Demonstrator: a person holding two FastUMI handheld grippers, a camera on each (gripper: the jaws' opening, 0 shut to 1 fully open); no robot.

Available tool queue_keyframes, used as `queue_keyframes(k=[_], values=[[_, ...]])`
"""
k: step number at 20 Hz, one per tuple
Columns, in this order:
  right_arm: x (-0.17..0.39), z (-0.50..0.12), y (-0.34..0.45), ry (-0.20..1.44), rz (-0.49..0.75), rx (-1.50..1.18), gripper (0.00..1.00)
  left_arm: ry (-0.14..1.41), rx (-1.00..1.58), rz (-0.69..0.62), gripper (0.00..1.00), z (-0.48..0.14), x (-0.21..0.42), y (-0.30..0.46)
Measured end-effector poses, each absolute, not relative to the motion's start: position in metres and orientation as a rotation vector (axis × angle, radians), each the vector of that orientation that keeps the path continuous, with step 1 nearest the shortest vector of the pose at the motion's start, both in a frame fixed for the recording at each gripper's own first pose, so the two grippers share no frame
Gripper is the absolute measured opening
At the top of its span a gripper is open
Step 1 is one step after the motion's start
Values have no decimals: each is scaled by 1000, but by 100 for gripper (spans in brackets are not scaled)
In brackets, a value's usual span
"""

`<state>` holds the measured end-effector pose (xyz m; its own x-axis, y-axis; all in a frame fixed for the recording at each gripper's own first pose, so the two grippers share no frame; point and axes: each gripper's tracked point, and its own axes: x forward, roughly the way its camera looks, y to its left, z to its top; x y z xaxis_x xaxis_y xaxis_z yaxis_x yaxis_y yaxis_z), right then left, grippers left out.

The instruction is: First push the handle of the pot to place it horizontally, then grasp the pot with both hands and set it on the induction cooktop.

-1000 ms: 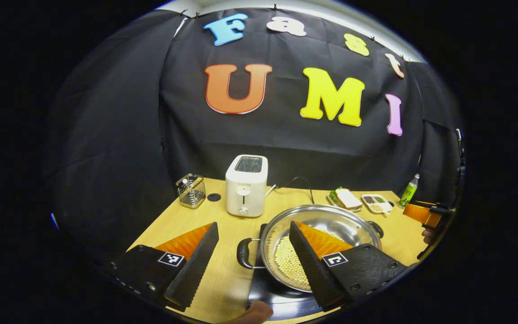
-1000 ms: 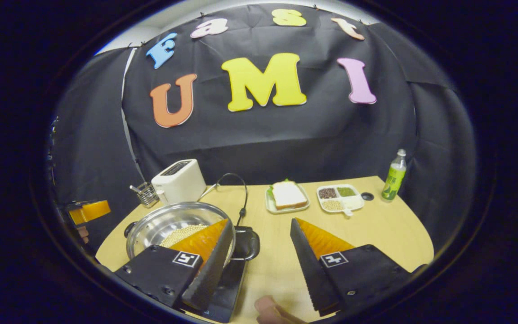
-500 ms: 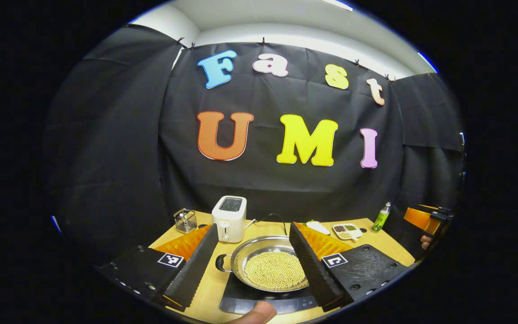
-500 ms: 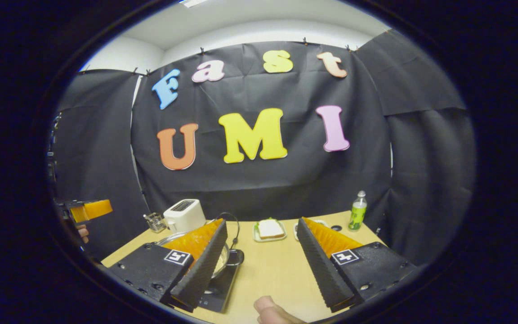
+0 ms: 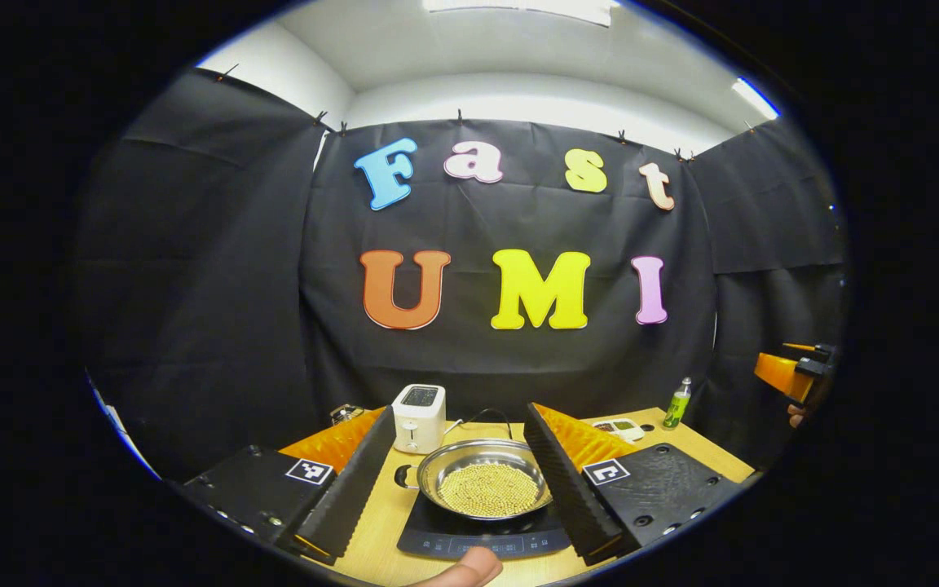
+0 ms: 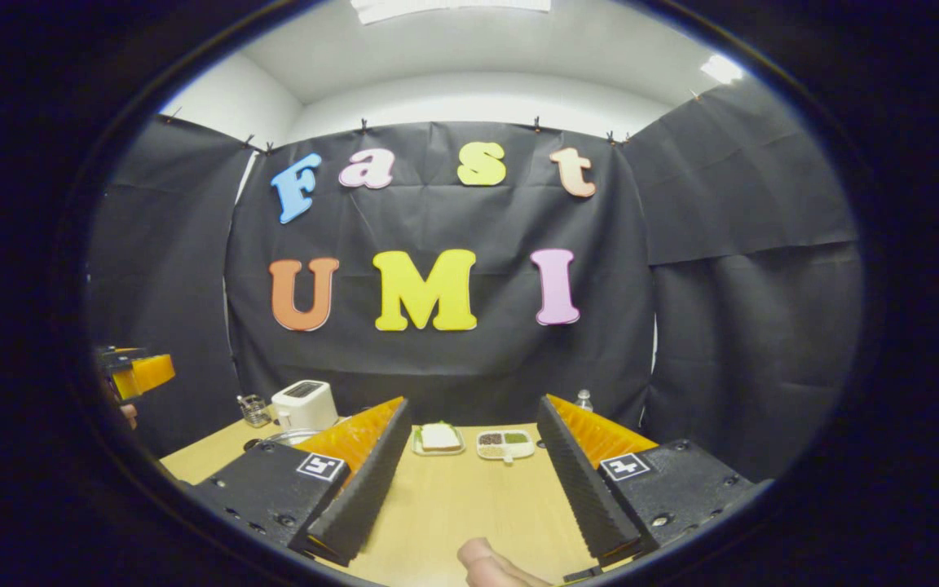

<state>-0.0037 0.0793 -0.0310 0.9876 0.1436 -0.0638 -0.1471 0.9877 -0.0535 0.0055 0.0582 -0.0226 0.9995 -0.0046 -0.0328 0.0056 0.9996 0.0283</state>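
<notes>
The steel pot (image 5: 486, 487), filled with pale beans, sits on the black induction cooktop (image 5: 482, 541), with one dark side handle (image 5: 404, 476) pointing left. My left gripper (image 5: 460, 408) is open, held back from the pot and above it, its fingers framing the pot from a distance. My right gripper (image 6: 473, 403) is also open over bare table, with nothing between its fingers. In the right gripper view a sliver of the pot's rim (image 6: 278, 438) peeks out beside the left finger. Each gripper appears at the other view's edge: right gripper (image 5: 787, 375), left gripper (image 6: 135, 371).
A white toaster (image 5: 419, 417) and a wire holder (image 5: 345, 412) stand behind the cooktop. A sandwich plate (image 6: 438, 438), a divided dish (image 6: 504, 444) and a green bottle (image 5: 677, 403) sit toward the back right. The wooden table (image 6: 469, 505) lies below.
Both grippers have pulled back and risen away from the pot, staying open. The pot, close between the left fingers a second ago, now looks small and rests untouched on the cooktop.
</notes>
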Motion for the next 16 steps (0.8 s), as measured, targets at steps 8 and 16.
queue_keyframes(k=[8, 16], values=[[-38, -46, 66, 38, 152, -74, 96, -12, -21, -32, 95, -28, -28, 48], [-49, -46, 60, 23, 157, -38, 96, -11, -11, -50, 95, -29, -37, 39]])
